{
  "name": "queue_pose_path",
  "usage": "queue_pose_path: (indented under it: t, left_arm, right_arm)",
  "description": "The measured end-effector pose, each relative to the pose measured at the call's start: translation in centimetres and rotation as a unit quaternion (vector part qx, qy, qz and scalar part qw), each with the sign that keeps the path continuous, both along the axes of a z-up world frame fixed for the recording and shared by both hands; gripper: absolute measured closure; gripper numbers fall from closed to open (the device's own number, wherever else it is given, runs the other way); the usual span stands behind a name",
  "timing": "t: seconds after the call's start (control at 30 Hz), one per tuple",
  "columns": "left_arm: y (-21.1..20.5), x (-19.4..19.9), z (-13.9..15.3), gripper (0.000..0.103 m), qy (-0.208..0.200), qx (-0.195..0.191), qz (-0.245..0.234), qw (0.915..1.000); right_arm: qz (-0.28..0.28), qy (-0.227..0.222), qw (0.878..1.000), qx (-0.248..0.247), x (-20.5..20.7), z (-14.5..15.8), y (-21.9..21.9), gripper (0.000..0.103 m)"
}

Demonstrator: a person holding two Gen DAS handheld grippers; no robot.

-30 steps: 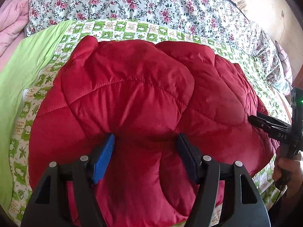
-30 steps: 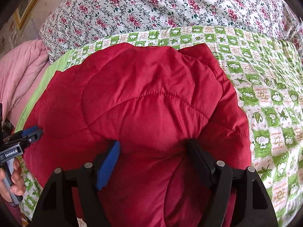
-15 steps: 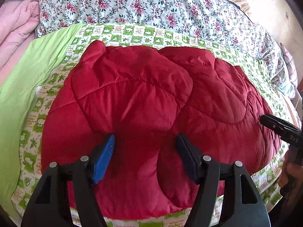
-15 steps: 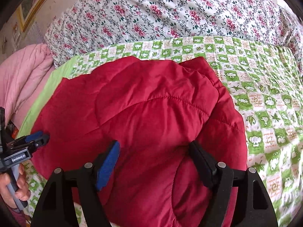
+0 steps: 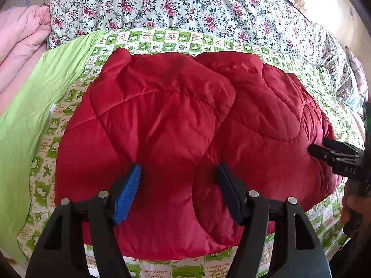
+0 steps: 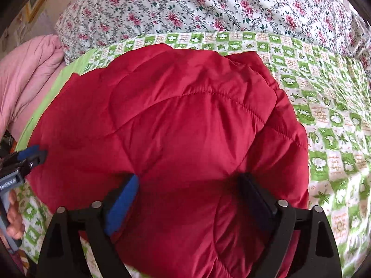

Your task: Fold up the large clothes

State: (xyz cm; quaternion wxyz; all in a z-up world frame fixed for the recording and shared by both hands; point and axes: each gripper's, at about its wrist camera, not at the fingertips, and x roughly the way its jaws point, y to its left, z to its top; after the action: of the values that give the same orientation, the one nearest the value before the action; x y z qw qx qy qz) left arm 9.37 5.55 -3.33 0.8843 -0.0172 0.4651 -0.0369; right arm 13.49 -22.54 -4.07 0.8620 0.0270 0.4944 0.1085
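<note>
Both sets of jaws stand released: the left gripper wide over the red padded jacket, the right gripper having just opened further. Jacket lies folded into a compact bundle on the bed; little seems left.
</note>
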Motion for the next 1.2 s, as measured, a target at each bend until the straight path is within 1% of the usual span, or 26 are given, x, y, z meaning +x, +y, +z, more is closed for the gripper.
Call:
queue_pose_path:
  t: [0.1, 0.3, 0.4, 0.5, 0.57, 0.6, 0.7, 0.87, 0.97, 1.13, 1.2]
  left_arm:
    - [0.1, -0.4, 0.1, 0.036, -0.001, 0.001, 0.003, 1.0]
    - [0.0, -1.0, 0.2, 0.036, -0.002, 0.005, 0.005, 1.0]
    - [0.1, -1.3, 0.1, 0.036, -0.003, 0.004, 0.005, 1.0]
    - [0.1, -1.4, -0.3, 0.035, -0.004, 0.006, 0.003, 1.0]
    - [0.0, -1.4, -0.4, 0.035, -0.004, 0.009, 0.003, 0.9999]
    - [0.0, -1.4, -0.5, 0.034, -0.004, 0.008, 0.002, 1.0]
    - [0.1, -1.4, -0.6, 0.033, -0.001, 0.007, 0.0, 1.0]
    - [0.1, -2.4, 0.1, 0.033, -0.003, 0.012, 0.005, 0.9999]
    - [-0.1, -3.3, 0.5, 0.033, -0.007, 0.023, 0.007, 0.9997]
    - [-0.2, -4.9, 0.6, 0.03, 0.0, 0.023, 0.008, 0.9997]
    - [-0.2, -5.4, 0.5, 0.027, 0.003, 0.029, 0.008, 0.9996]
  right_arm:
    - [-0.003, -0.003, 1.0, -0.007, -0.2, 0.3, 0.2, 0.012]
    - [-0.006, -0.007, 1.0, 0.0, -1.4, 1.3, 0.0, 0.013]
    - [-0.006, -0.02, 1.0, 0.012, -2.7, 2.3, 0.0, 0.016]
    - [0.001, -0.033, 0.999, 0.017, -3.9, 3.0, 0.5, 0.016]
    - [0.011, -0.025, 1.0, -0.003, -3.8, 2.6, 1.1, 0.016]
    - [0.012, -0.016, 1.0, -0.012, -3.6, 1.9, 1.2, 0.015]
    - [0.008, -0.007, 1.0, -0.003, -3.2, 0.7, 0.7, 0.014]
    - [0.009, -0.015, 1.0, 0.007, -4.0, 2.2, 0.5, 0.015]
    - [0.018, -0.027, 0.999, 0.019, -5.4, 3.3, 0.6, 0.015]
    - [0.041, -0.044, 0.998, 0.026, -7.7, 5.0, 1.1, 0.014]
    - [0.048, -0.046, 0.997, 0.029, -8.7, 5.4, 1.4, 0.013]
